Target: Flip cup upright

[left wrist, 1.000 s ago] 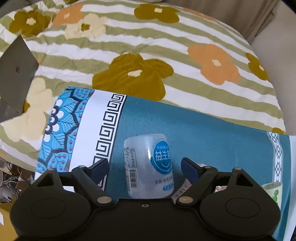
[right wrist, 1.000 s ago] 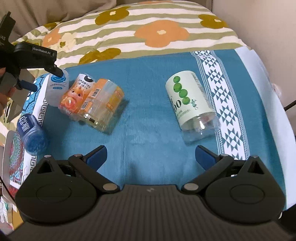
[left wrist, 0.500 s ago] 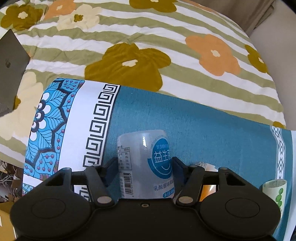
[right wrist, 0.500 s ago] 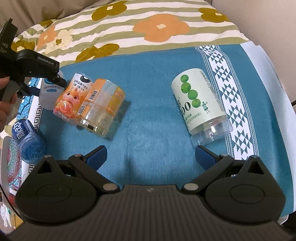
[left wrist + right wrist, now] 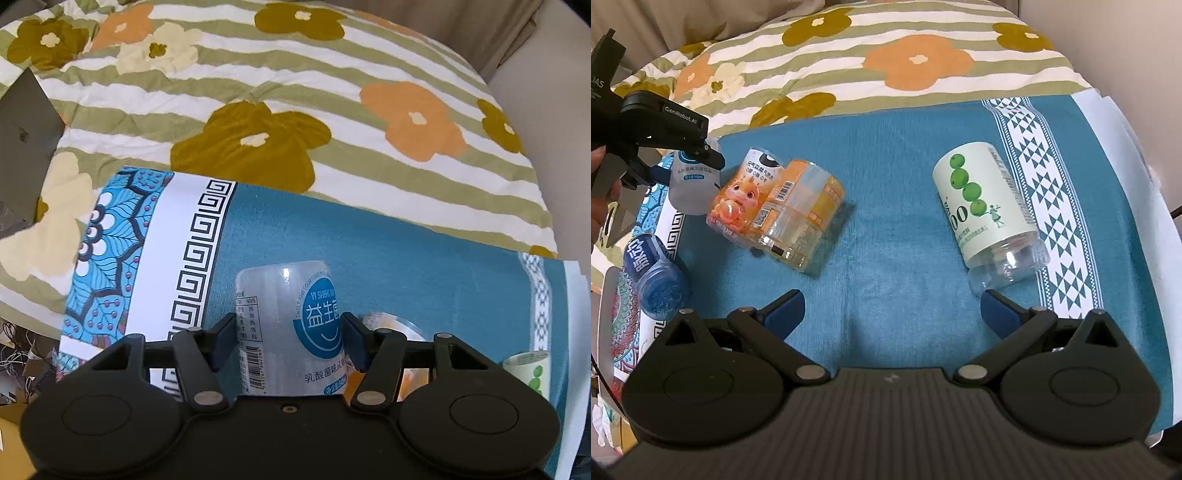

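On a teal mat (image 5: 905, 155) spread over a flower-print striped quilt (image 5: 295, 92), five cut-down drink bottles serving as cups are set out, and a person works over them with two hand-held grippers. Largest of the lot, a cup with a pale green-apple label (image 5: 986, 206) lies on its side toward the mat's patterned right border, well apart from the others. Left of centre a clear orange-labelled cup (image 5: 801, 218) and a cartoon-labelled cup (image 5: 738, 199) lie touching side by side, with a blue cup (image 5: 653, 273) on its side at the mat's left edge.

The left gripper (image 5: 290, 338) has its blue pads pressed against both flanks of the translucent white cup with the blue round logo (image 5: 291, 325), which sits at the mat's left end just beside the cartoon-labelled one; whether it is clear of the mat cannot be told. The right gripper (image 5: 892, 312) hangs with its fingers spread wide over bare mat, holding nothing.

The step in hand appears to be the grasp itself, the flip not yet done. The next move likely calls for a lift and a wrist turn to stand the cup up. Its frosted plastic wall looks thin and smooth, so a light, centred squeeze would seem wise.
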Motion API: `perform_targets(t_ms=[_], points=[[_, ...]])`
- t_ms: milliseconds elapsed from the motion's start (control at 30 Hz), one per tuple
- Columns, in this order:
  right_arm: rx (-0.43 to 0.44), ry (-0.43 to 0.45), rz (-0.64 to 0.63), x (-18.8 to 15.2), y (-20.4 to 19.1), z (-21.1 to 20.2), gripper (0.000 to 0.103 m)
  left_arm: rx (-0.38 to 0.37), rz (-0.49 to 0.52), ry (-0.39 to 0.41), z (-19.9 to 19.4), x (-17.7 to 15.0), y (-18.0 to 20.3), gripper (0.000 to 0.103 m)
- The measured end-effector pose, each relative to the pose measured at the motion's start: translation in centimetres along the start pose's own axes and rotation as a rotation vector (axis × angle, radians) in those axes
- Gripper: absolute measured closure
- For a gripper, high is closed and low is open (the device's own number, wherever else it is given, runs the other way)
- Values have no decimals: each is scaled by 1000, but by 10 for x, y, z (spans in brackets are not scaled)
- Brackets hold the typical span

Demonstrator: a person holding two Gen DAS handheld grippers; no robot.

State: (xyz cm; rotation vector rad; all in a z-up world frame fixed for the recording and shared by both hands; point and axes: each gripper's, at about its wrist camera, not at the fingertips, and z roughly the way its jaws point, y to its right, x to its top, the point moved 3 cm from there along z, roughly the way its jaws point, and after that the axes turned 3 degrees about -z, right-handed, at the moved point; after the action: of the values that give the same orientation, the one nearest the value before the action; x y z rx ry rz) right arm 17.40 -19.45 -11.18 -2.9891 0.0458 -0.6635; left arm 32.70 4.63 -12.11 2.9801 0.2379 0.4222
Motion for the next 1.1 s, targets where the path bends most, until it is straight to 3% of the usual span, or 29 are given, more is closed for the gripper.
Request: perform_targets(t_ms=[200, 567, 900, 1100], points=[[15, 36, -14, -5, 9, -21, 0, -7, 6, 58, -39, -22, 6, 39], [32, 97, -107, -29, 36, -63, 0, -32, 27, 86, -84, -112, 38, 39], [53, 70, -188, -60, 63, -65, 0, -15, 36, 19, -58, -191, 57, 39], [50, 15, -193, -78, 68, -47, 0, -15, 115, -27, -28, -210, 70, 39]])
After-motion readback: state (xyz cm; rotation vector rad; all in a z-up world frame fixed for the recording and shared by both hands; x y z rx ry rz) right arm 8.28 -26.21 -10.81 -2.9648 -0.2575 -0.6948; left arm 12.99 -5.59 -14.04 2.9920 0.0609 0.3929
